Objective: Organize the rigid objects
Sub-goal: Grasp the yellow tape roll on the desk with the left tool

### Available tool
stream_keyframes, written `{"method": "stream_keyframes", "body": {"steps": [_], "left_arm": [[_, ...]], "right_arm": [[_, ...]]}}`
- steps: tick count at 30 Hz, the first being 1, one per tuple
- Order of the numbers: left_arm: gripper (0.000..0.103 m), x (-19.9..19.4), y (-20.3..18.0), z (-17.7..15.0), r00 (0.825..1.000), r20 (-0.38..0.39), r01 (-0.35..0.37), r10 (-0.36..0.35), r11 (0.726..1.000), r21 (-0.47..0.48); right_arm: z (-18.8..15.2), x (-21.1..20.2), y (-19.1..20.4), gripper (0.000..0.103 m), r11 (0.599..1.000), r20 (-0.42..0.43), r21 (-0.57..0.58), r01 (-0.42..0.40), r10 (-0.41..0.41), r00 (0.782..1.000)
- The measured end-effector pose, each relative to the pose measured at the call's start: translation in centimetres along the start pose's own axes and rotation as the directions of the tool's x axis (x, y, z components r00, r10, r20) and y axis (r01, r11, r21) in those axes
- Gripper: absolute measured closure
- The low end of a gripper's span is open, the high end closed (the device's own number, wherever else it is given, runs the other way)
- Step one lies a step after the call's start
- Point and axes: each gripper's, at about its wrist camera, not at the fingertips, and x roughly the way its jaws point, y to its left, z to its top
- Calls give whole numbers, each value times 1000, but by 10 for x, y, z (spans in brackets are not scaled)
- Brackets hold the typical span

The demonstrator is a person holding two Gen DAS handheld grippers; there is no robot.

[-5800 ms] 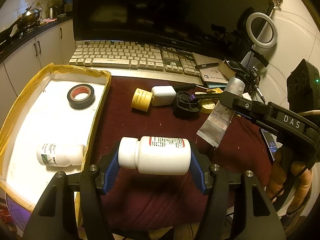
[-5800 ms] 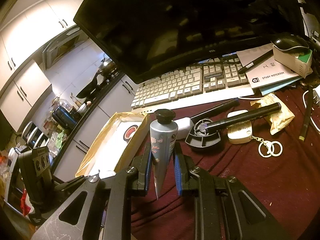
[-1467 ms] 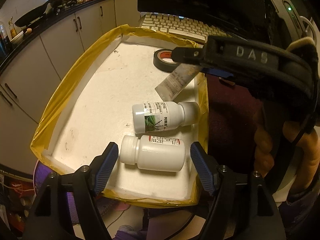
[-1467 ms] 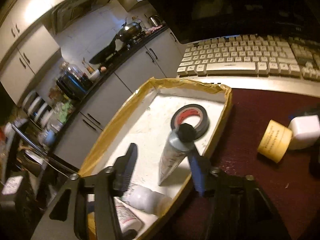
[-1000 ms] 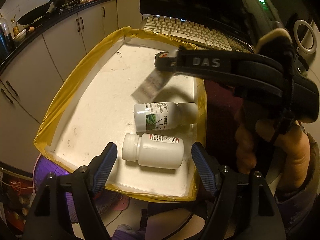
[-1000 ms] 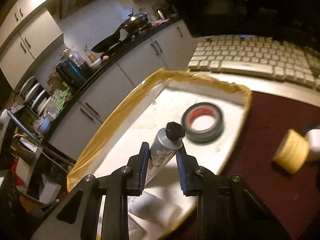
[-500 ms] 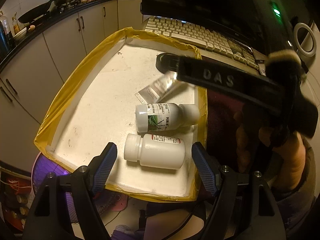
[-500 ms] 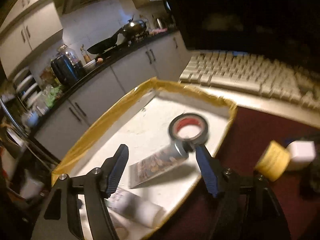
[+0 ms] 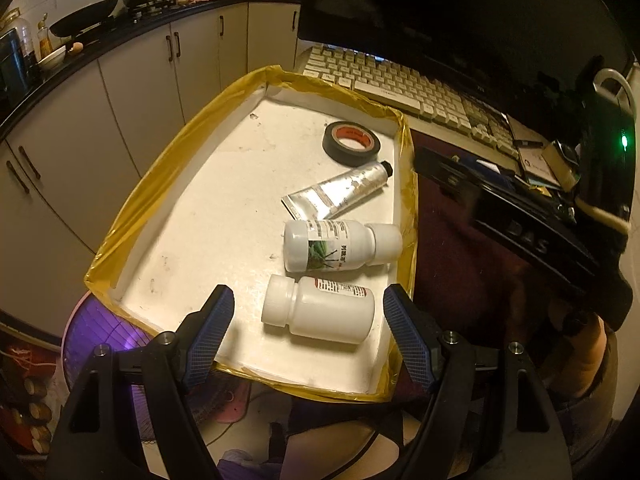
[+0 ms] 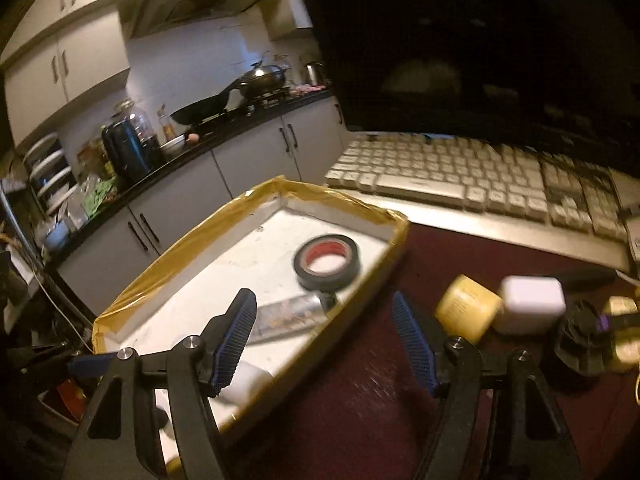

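Note:
A white tray with yellow-taped rim (image 9: 168, 168) (image 10: 192, 256) holds a black tape roll (image 9: 351, 143) (image 10: 326, 262), a silver tube (image 9: 340, 194) (image 10: 292, 314) lying flat, a labelled white bottle (image 9: 340, 249) and a plain white bottle (image 9: 320, 308). My left gripper (image 9: 308, 320) is open, its jaws wide either side of the plain bottle, above it. My right gripper (image 10: 326, 338) is open and empty over the tray's right rim. It also shows in the left wrist view (image 9: 520, 232), blurred.
On the maroon cloth (image 10: 360, 400) right of the tray lie a yellow roll (image 10: 466, 314), a white box (image 10: 530, 304) and a black round item (image 10: 580, 344). A keyboard (image 10: 460, 184) and dark monitor (image 9: 460, 12) stand behind. Kitchen cabinets (image 9: 120, 80) lie beyond the tray.
The right gripper opened and let the silver tube fall flat in the tray, then drew back to the right. The left gripper stays open over the plain bottle it set down.

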Motion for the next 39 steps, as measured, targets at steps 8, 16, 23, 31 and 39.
{"method": "stream_keyframes", "body": {"steps": [8, 16, 23, 31, 39], "left_arm": [[26, -7, -13, 5, 1000, 21, 3, -3, 1000, 6], [25, -15, -49, 11, 998, 32, 44, -46, 997, 70], [21, -5, -95, 16, 993, -1, 116, -117, 984, 138], [21, 17, -138, 24, 985, -57, 169, -161, 968, 187], [21, 57, -163, 53, 995, -50, 92, -82, 967, 237]], "right_arm": [[-5, -27, -32, 25, 995, -25, 94, 35, -32, 999], [-13, -55, -72, 17, 985, -28, 163, 49, -45, 999], [-22, -84, -111, 13, 971, -9, 209, 115, -116, 993], [-28, -110, -157, 12, 936, -1, 290, 202, -211, 978], [-32, -116, -168, 12, 926, -2, 315, 208, -219, 976]]}}
